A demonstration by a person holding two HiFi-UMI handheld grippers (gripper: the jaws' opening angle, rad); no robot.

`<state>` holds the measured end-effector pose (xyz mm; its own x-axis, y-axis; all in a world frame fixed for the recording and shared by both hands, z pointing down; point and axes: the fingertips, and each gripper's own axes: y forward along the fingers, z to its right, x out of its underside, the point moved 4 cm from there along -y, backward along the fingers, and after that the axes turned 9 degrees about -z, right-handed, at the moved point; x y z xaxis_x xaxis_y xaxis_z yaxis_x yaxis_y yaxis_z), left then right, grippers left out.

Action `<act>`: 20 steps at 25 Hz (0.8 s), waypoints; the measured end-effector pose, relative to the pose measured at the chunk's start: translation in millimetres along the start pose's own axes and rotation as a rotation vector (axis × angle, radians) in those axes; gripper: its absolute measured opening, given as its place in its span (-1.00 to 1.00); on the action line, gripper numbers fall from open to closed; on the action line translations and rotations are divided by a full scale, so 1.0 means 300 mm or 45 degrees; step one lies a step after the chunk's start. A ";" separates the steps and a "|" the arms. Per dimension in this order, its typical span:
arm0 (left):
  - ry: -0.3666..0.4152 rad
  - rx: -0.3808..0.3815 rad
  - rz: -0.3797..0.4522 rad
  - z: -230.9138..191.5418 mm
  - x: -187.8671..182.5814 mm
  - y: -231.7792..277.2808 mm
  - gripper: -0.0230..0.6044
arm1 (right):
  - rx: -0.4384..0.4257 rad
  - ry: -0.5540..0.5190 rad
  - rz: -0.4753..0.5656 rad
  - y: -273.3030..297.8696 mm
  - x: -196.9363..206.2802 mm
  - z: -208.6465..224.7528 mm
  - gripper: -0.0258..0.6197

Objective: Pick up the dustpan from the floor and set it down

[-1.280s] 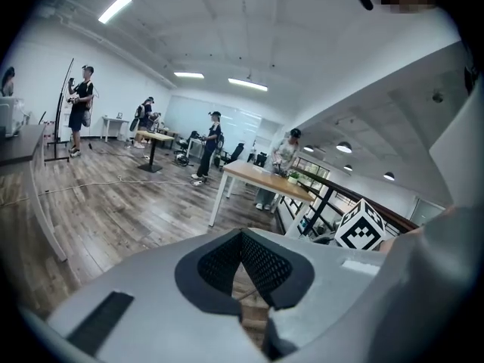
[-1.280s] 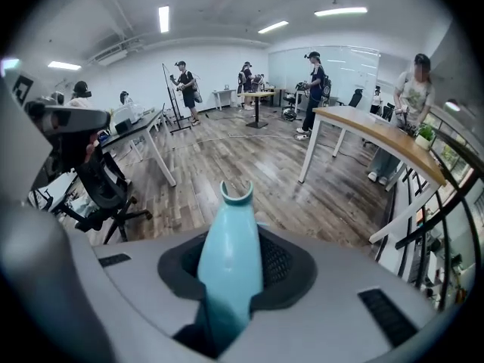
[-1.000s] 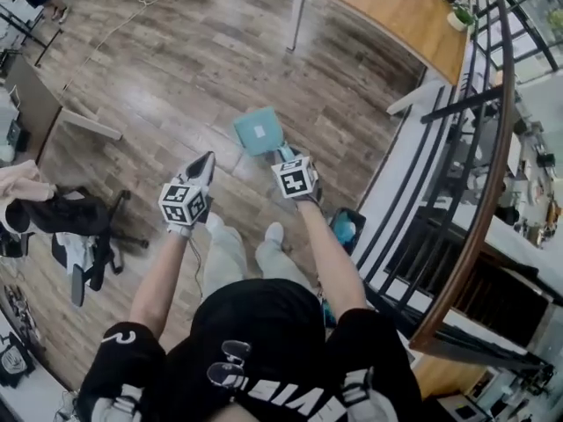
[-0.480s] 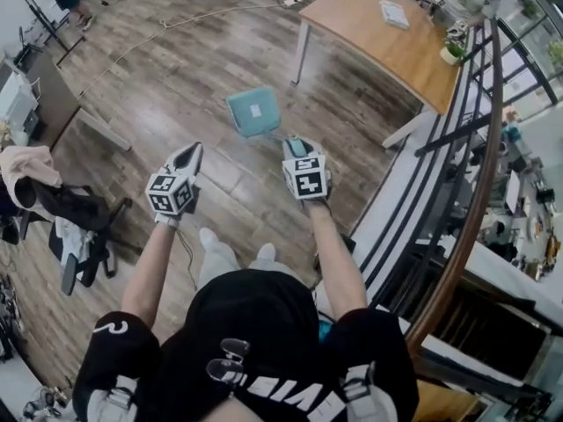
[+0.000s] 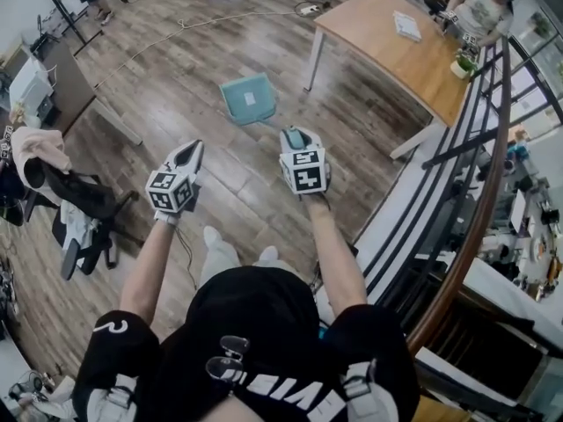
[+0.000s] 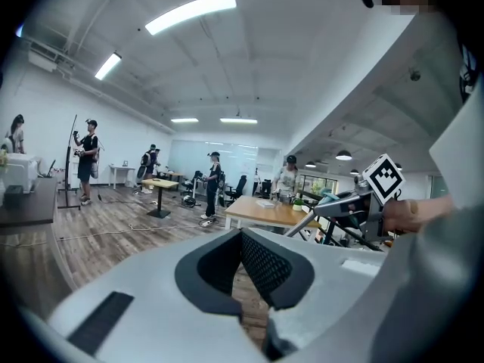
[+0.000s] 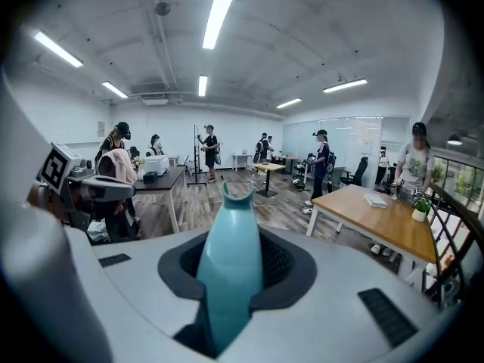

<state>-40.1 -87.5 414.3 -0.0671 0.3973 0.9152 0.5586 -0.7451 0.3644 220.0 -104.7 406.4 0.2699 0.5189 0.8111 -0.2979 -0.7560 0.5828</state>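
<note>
The teal dustpan (image 5: 249,99) hangs above the wooden floor, its pan ahead of my hands in the head view. My right gripper (image 5: 295,136) is shut on its handle. In the right gripper view only that teal handle (image 7: 229,255) shows, standing upright between the dark pads of the right gripper (image 7: 231,278). My left gripper (image 5: 193,150) is level with the right one, a little to its left, and holds nothing. Seen in the left gripper view, the left gripper (image 6: 246,259) has its pads together with nothing between them.
A wooden table (image 5: 396,42) stands ahead on the right, with a person seated at its far end. A dark railing (image 5: 475,192) runs along the right. An office chair (image 5: 75,205) draped with clothes stands at the left. Several people stand far across the room.
Both grippers have risen. The dustpan has come up with the right gripper and now hangs farther forward, nearer the table.
</note>
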 end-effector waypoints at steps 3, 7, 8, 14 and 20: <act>0.002 -0.023 0.003 -0.016 0.011 -0.039 -0.93 | -0.028 -0.006 0.006 0.020 -0.010 -0.042 -0.66; -0.004 -0.060 0.004 -0.063 0.030 -0.088 -0.93 | -0.065 -0.013 0.012 0.052 -0.024 -0.104 -0.66; -0.006 -0.070 0.004 -0.074 0.032 -0.099 -0.93 | -0.071 -0.015 0.013 0.057 -0.028 -0.117 -0.66; -0.021 -0.109 0.002 -0.113 0.052 -0.147 -0.93 | -0.104 -0.024 0.016 0.087 -0.038 -0.162 -0.65; -0.044 -0.129 -0.011 -0.145 0.087 -0.153 -0.93 | -0.125 -0.053 -0.006 0.128 -0.034 -0.185 -0.65</act>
<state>-103.6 -66.1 429.0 -0.0416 0.4208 0.9062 0.4717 -0.7913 0.3891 155.1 -116.9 423.2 0.3090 0.5039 0.8066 -0.3841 -0.7098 0.5905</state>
